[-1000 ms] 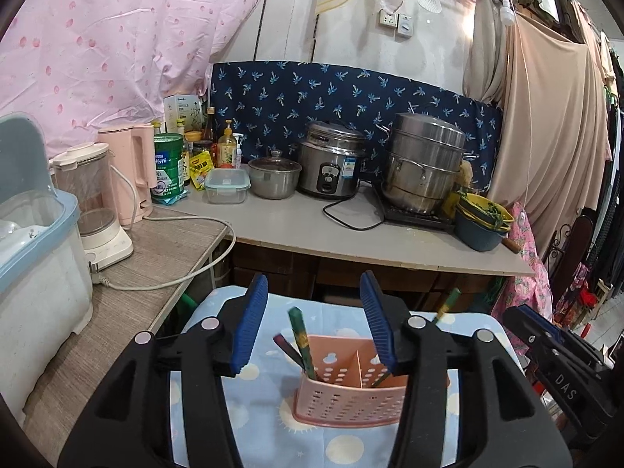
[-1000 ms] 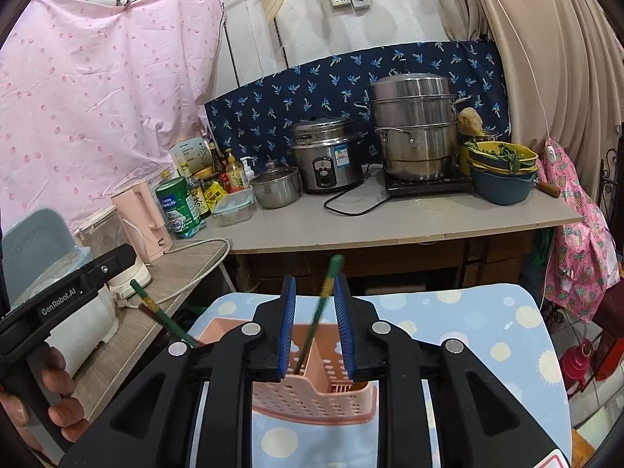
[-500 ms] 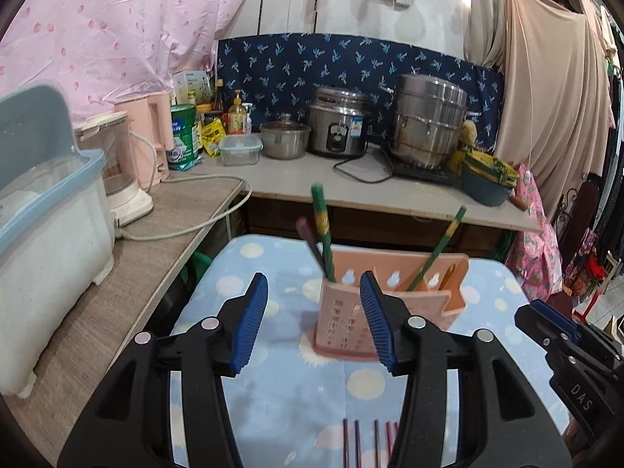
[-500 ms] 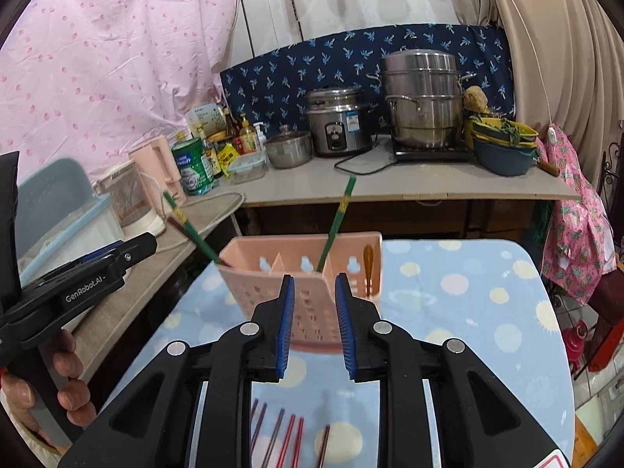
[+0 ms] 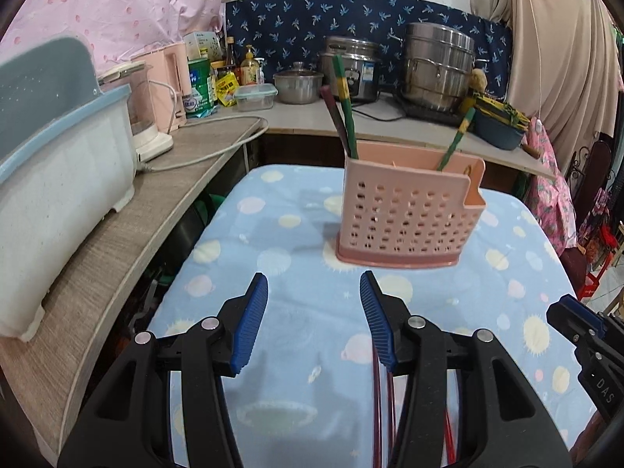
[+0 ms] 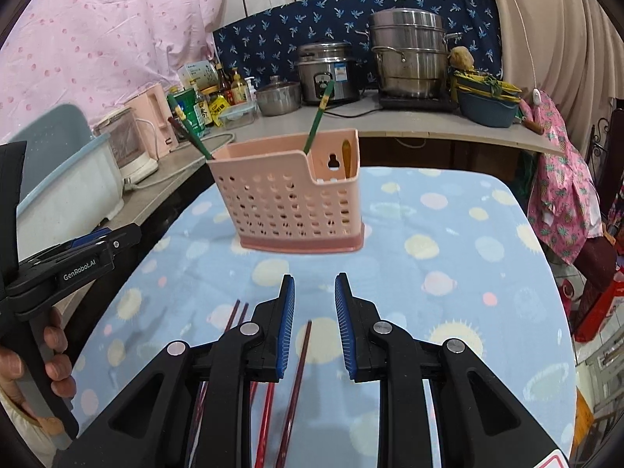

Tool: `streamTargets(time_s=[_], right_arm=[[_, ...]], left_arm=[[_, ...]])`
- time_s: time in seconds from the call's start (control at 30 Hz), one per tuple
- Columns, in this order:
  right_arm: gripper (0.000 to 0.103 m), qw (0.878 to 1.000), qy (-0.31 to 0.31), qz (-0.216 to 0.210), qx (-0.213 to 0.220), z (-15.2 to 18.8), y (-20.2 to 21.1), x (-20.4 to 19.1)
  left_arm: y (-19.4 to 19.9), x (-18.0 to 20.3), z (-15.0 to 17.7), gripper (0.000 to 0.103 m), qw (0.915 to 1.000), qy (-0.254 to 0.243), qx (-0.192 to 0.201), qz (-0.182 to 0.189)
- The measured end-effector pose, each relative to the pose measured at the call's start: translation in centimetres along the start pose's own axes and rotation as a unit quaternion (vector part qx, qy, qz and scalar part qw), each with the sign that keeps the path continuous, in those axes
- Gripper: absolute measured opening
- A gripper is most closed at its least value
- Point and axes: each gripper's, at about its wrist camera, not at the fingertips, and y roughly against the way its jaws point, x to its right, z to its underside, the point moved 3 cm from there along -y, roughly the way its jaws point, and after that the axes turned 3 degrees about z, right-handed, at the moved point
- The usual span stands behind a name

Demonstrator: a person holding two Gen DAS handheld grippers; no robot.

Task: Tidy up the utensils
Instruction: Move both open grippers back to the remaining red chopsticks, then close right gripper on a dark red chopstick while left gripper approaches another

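A pink perforated utensil holder point(image 5: 409, 214) point(image 6: 296, 202) stands on the blue spotted cloth point(image 5: 296, 241). It holds green chopsticks point(image 5: 345, 105) point(image 6: 318, 117), a dark red one point(image 5: 333, 117) and a wooden spoon point(image 6: 346, 158). Several dark red chopsticks point(image 6: 296, 382) point(image 5: 376, 409) lie on the cloth under my grippers. My left gripper point(image 5: 314, 319) is open and empty, short of the holder. My right gripper point(image 6: 314, 323) is open and empty above the loose chopsticks. The right gripper's tip also shows in the left wrist view point(image 5: 577, 323).
A wooden counter point(image 5: 117, 234) on the left carries a white and blue bin point(image 5: 58, 179), a blender point(image 5: 144, 117) and a cable. The back counter point(image 6: 390, 124) holds a rice cooker point(image 6: 327, 72), steamer pots point(image 6: 409, 54), bowls and bottles. A hand holds the left gripper point(image 6: 58, 269).
Both grippers have pulled back and down from the holder, so it now stands farther ahead. The right gripper has let go of the green chopstick, which stays in the holder.
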Motion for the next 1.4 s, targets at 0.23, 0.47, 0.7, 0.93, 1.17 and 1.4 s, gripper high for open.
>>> streamTargets(time_s=[0.23, 0.47, 0.7, 0.93, 1.17, 1.4], right_arm=[[0.022, 1.0, 0.01, 0.0, -0.027, 3.6, 0.7, -0.4], [0.022, 0.999, 0.012, -0.002, -0.051, 6.5, 1.3, -0.6], [0.022, 0.997, 0.027, -0.001, -0.072, 9.4, 1.3, -1.7], [0.022, 0.995, 0.021, -0.011, -0.099, 11.9, 1.2, -2.2], [0.022, 0.994, 0.019, -0.011, -0.109, 12.8, 0.7, -2.5], [0.022, 0.993, 0.021, -0.011, -0.116, 13.3, 0.3, -2.7]], left_arm=[[0.7, 0.3, 2.9, 0.047, 0.9998, -0.007, -0.021, -0.001], [1.1, 0.4, 5.9, 0.047, 0.999, -0.009, -0.044, -0.001], [1.3, 0.2, 8.8, 0.047, 0.9976, -0.005, -0.068, 0.001], [1.2, -0.1, 11.0, 0.047, 0.9957, 0.0, -0.093, 0.003], [1.3, 0.3, 11.7, 0.047, 0.9952, 0.002, -0.098, 0.007], [1.5, 0.2, 12.2, 0.047, 0.9948, 0.002, -0.101, 0.007]])
